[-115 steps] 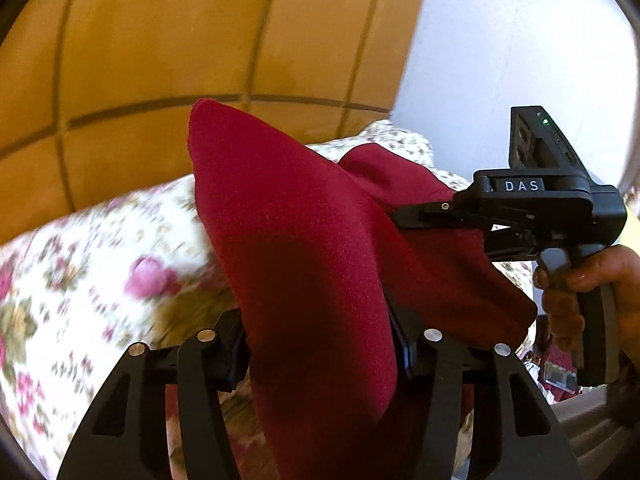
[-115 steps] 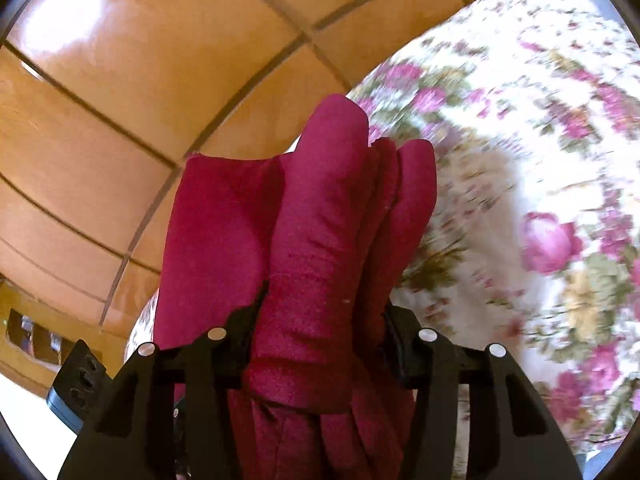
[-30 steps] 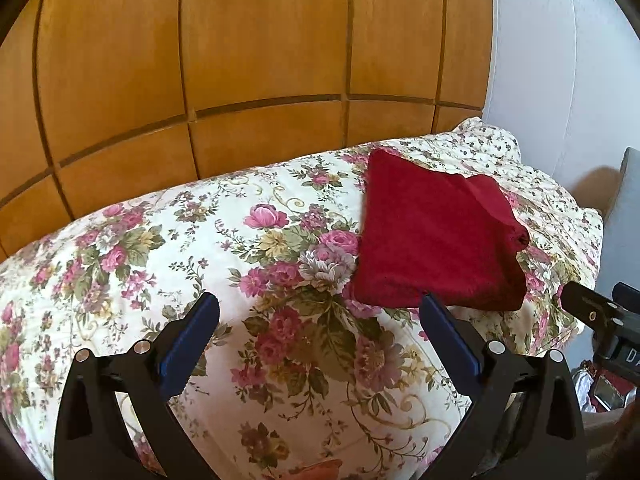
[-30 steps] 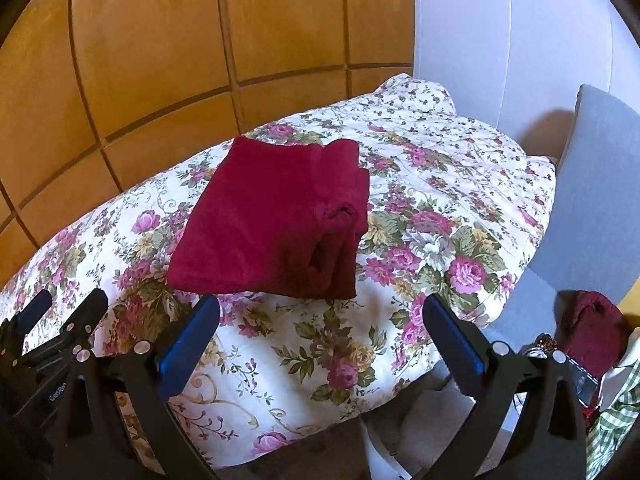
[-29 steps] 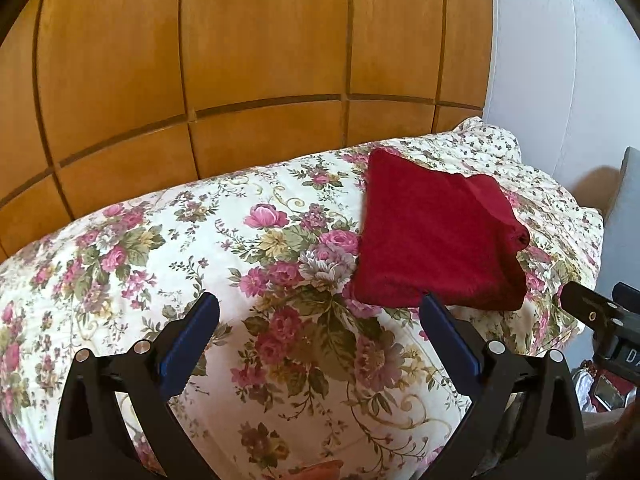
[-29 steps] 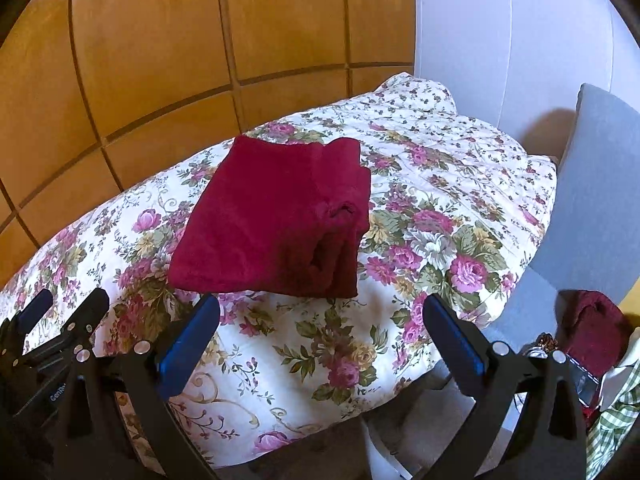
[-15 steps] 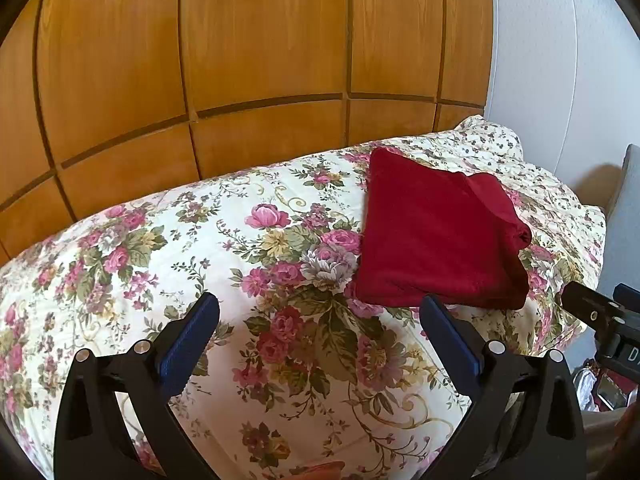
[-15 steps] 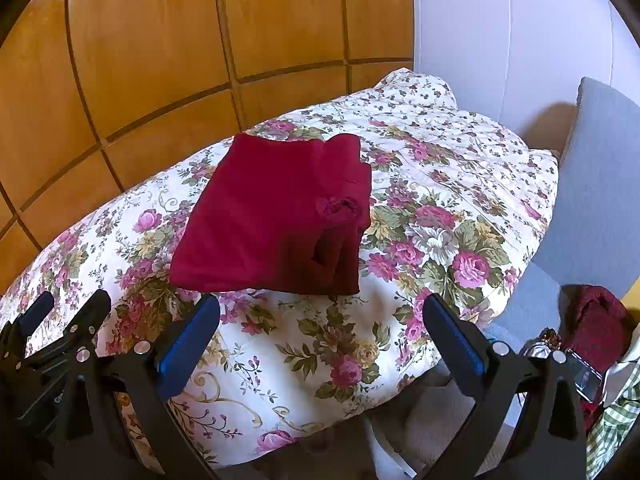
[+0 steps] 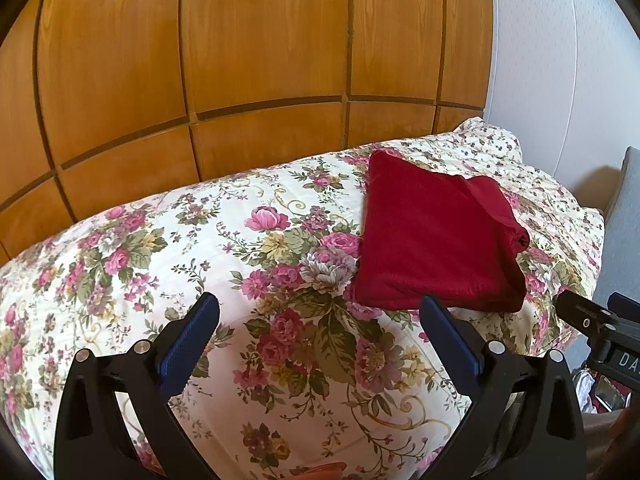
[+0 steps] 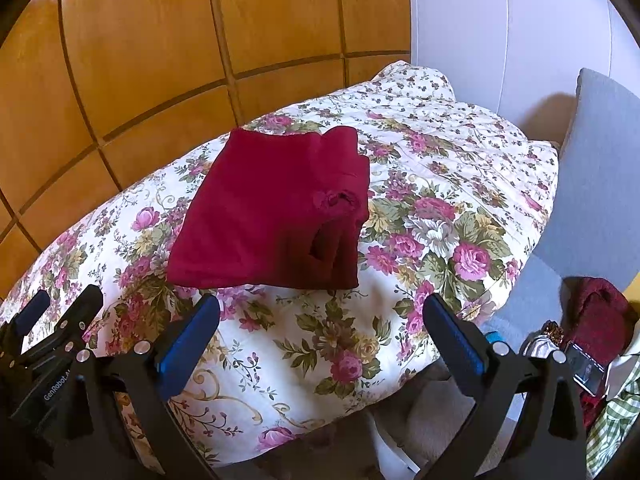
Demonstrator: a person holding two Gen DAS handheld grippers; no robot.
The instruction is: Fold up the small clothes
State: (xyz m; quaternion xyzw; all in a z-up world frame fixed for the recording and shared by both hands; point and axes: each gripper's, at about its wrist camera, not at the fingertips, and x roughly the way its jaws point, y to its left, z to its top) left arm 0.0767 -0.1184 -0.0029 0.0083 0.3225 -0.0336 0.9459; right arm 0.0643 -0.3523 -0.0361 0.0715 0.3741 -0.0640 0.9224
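Left wrist view first: left gripper spread wide, blue pads far apart, nothing between them, hanging above the floral quilt. Dark red garment lying folded on that quilt, a flat near-square packet, sitting toward the quilt's end nearest the white wall, wooden panelling rising behind the quilt. Right gripper's black body poking in at the edge, off the quilt's near corner.

Over to the right wrist view: right gripper equally wide, holding nothing, poised off the quilt's near edge. Same garment seen from the other side, top face smooth, edges fairly square. One blemish though: a small bunched pucker and a gaping pocket of cloth on the side facing the grey chair. Layers stacked there, not quite flush.

Judging progress: folding of this piece looks essentially finished, packet laid down and released, neither tool touching it. Possibly a tidy-up left on that loose bunched edge. Beyond the quilt, beside the chair, a heap with another dark red cloth and a green checked fabric; perhaps more pieces waiting, though impossible to say from here whether those belong to the job.
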